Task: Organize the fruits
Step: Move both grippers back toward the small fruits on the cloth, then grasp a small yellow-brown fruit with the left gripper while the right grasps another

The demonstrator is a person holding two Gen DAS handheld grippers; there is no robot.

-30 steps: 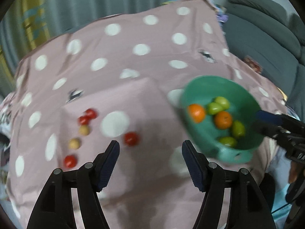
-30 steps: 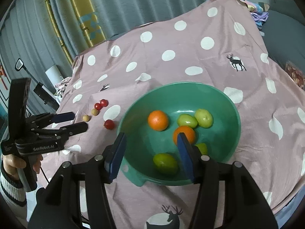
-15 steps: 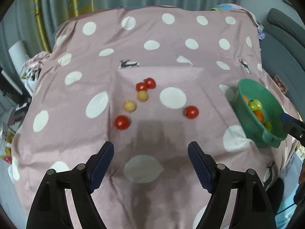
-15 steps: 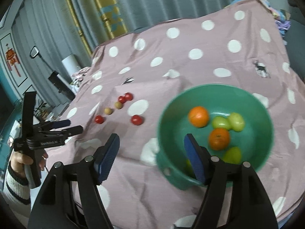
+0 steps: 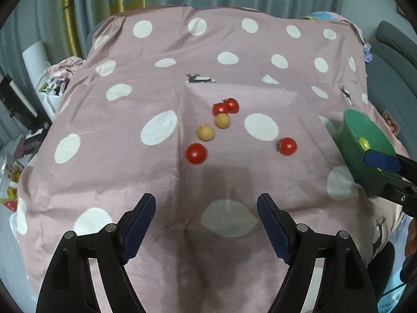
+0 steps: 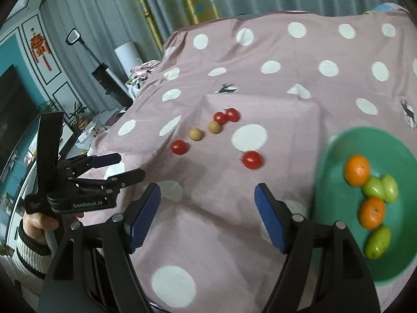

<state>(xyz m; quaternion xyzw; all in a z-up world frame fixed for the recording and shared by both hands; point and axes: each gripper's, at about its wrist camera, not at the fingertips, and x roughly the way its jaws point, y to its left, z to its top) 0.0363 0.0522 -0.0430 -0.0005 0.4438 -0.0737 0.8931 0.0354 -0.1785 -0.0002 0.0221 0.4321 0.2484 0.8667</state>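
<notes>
Your left tool (image 5: 206,208) hangs released over the pink polka-dot cloth (image 5: 182,60) on the bench, nothing between its blue pads; its jaws have just been opening. Your right tool (image 6: 207,200) is released too, jaws just widened and empty.

Take the green bowl (image 6: 338,156) as your landmark. It sits at the cloth's right side and holds two oranges (image 6: 357,170) and three green fruits (image 6: 373,188). The nearest loose piece is a cherry tomato (image 6: 252,159), left of the bowl and apart from it. Farther left lies a slanting line: another red tomato (image 6: 179,147), two tan round fruits (image 6: 195,134), then a touching pair of red tomatoes (image 6: 226,116) farthest back. Your left tool (image 6: 125,167) shows well left of the bowl, off the cloth's edge.
</notes>
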